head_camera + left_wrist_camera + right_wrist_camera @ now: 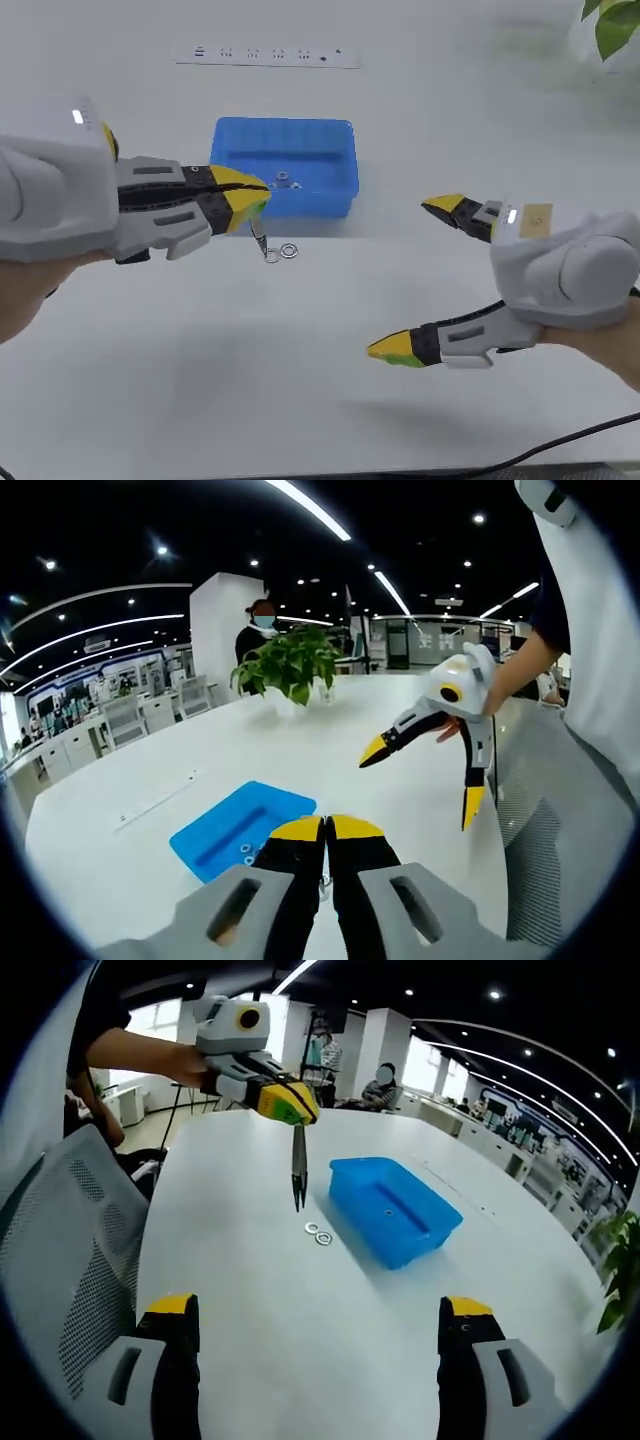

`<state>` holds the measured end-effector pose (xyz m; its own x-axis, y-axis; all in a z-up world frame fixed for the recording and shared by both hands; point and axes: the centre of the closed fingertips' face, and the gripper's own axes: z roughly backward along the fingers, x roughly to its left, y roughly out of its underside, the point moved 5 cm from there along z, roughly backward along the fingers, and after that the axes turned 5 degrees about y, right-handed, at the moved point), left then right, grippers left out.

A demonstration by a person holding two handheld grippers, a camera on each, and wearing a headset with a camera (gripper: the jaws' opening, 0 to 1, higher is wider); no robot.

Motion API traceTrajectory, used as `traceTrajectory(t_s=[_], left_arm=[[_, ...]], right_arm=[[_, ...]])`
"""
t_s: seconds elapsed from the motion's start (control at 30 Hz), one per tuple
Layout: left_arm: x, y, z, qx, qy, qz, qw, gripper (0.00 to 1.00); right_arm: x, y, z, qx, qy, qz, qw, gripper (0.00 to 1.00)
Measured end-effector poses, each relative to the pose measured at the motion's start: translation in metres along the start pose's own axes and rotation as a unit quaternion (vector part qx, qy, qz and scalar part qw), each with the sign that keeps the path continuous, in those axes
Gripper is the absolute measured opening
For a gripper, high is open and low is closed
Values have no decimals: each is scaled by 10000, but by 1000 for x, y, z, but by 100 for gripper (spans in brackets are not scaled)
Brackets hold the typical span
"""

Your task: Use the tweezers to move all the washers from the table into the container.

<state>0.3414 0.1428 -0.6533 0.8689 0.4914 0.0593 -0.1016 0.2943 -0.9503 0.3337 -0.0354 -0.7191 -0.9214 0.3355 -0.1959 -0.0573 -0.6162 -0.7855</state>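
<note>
The left gripper (243,197) has its jaws pressed together on the tweezers (298,1165), which hang tips-down from them at centre left of the head view. The tips sit just beside two washers (289,250) lying side by side on the white table (300,390); I cannot tell whether they touch. Just behind the washers, upper centre, stands the blue container (330,190), with further washers (283,181) on its floor. At lower right the right gripper (412,277) holds its jaws spread wide with nothing between them, well apart from the washers. A plant (612,25) fills the upper right corner.
</note>
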Motion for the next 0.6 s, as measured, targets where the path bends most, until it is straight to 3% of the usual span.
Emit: traceTrajectory(t_s=[0.3, 0.6], left_arm=[[3, 5, -6, -97, 119, -37, 9999, 4], [5, 14, -16, 16, 189, -71, 9998, 4]], right_arm=[[14, 2, -2, -114, -185, -429, 9988, 100], [18, 3, -5, -172, -318, -645, 9973, 100]])
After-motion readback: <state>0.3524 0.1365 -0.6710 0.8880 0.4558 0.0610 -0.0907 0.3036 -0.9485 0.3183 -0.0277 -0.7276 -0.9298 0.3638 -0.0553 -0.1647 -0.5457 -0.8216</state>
